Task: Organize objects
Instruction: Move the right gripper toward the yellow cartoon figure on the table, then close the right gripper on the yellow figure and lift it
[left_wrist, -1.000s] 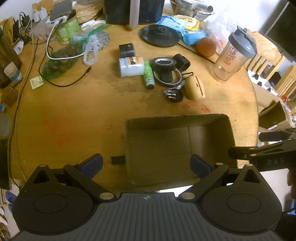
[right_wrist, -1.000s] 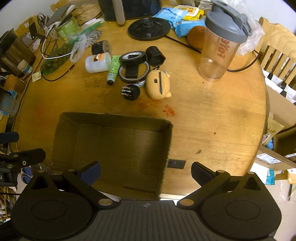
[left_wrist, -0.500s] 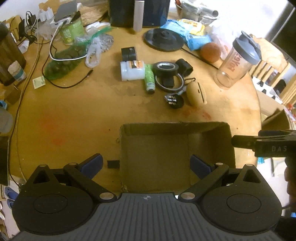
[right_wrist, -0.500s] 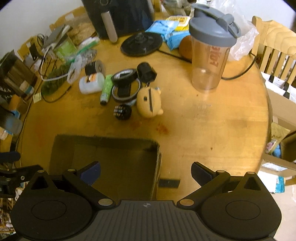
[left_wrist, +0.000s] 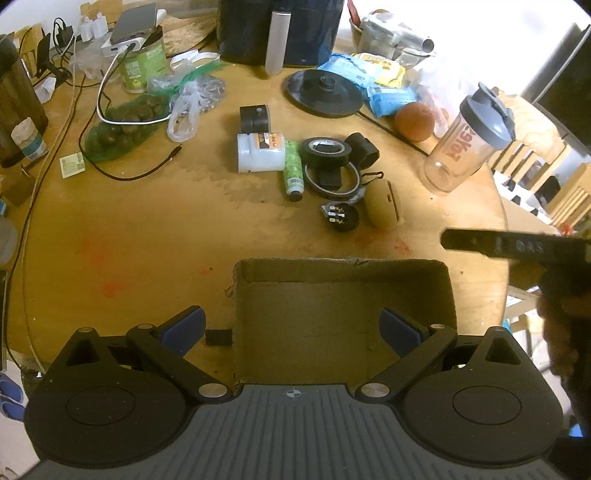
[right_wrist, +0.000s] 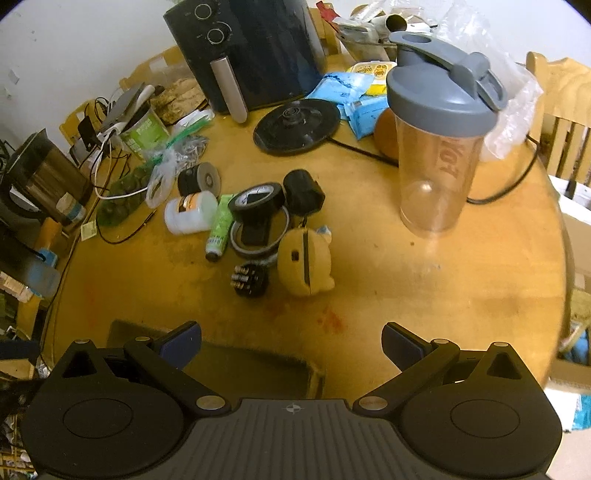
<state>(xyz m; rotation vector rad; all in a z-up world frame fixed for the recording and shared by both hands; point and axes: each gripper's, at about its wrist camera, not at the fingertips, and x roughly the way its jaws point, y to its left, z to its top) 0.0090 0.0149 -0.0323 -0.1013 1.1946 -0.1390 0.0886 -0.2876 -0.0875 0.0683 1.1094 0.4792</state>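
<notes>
An open empty cardboard box (left_wrist: 343, 306) sits at the near edge of the round wooden table (left_wrist: 147, 229). Beyond it lies a cluster: a white bottle (left_wrist: 260, 153), a green tube (left_wrist: 293, 170), a black tape roll (left_wrist: 325, 151), a battery pack (left_wrist: 341, 217) and a tan bear-shaped case (left_wrist: 382, 203). My left gripper (left_wrist: 291, 330) is open and empty over the box's near side. My right gripper (right_wrist: 291, 345) is open and empty above the box's far right corner (right_wrist: 295, 369), facing the tan case (right_wrist: 303, 260) and batteries (right_wrist: 249, 282). One right finger (left_wrist: 491, 243) shows at the right of the left wrist view.
A clear shaker bottle (right_wrist: 439, 147) with a grey lid stands at right. A black air fryer (right_wrist: 251, 48), a kettle base (right_wrist: 295, 125), blue packets, an orange (left_wrist: 413, 116), a green can (left_wrist: 142, 64), bagged items and cables crowd the far side. Wooden chairs (right_wrist: 561, 122) stand at right.
My right gripper has moved forward past the box toward the object cluster and shaker bottle. My left gripper has pulled back slightly. Both stay open.
</notes>
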